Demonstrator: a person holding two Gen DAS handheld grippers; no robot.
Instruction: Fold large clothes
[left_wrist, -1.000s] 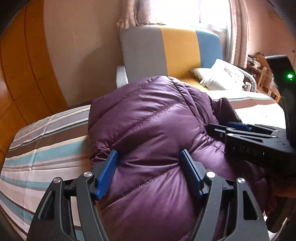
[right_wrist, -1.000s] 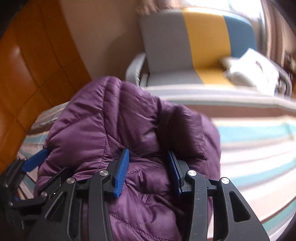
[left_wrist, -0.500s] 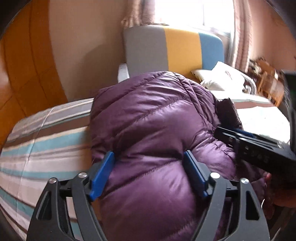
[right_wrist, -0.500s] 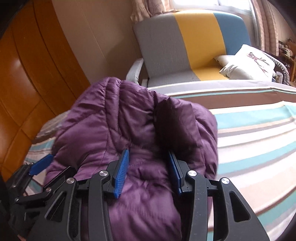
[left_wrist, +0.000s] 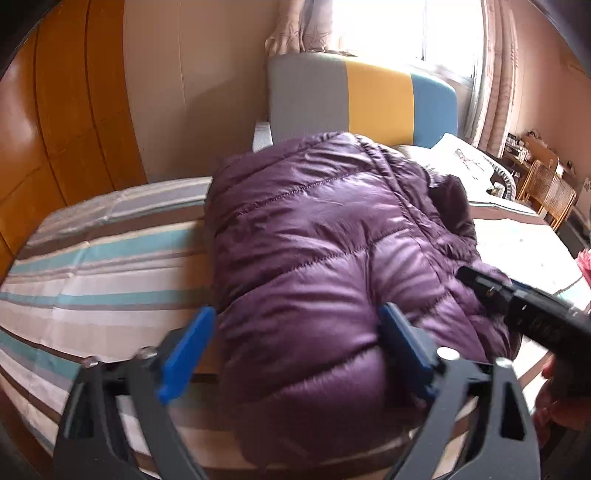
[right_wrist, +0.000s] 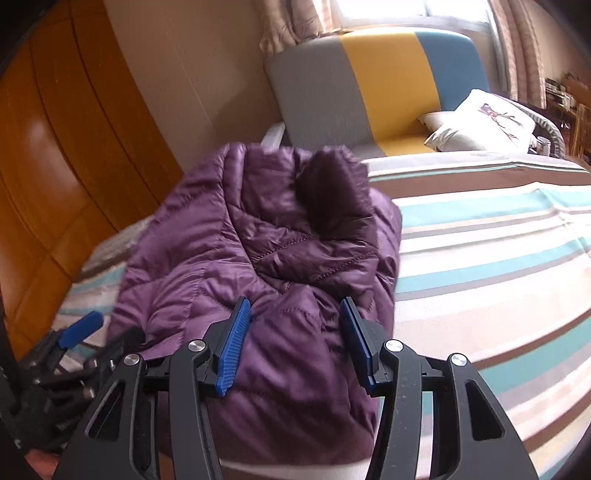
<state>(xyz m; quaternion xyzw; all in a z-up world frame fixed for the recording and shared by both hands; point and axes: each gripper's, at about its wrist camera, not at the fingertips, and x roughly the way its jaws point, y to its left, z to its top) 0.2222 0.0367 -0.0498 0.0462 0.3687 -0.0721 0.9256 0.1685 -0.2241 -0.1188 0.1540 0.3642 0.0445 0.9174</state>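
A purple quilted puffer jacket (left_wrist: 317, 258) lies bunched in a folded heap on the striped bed (left_wrist: 92, 266), near its front edge. It also shows in the right wrist view (right_wrist: 258, 258), with a dark furry trim (right_wrist: 332, 192) on top. My left gripper (left_wrist: 295, 350) is open, its blue pads either side of the jacket's near bulge. My right gripper (right_wrist: 295, 343) is open, its pads straddling the jacket's near end. The right gripper shows at the right of the left wrist view (left_wrist: 524, 310); the left gripper shows at the lower left of the right wrist view (right_wrist: 77, 332).
A grey, yellow and blue sofa (right_wrist: 388, 74) with white cushions (right_wrist: 480, 125) stands beyond the bed. An orange wooden wardrobe (left_wrist: 55, 129) stands at the left. Chairs and clutter (left_wrist: 546, 184) are at the far right under the window.
The jacket has gone down from held up to resting on the bed. Both grippers have drawn back a little towards the near edge, and the left one's jaws stand wider.
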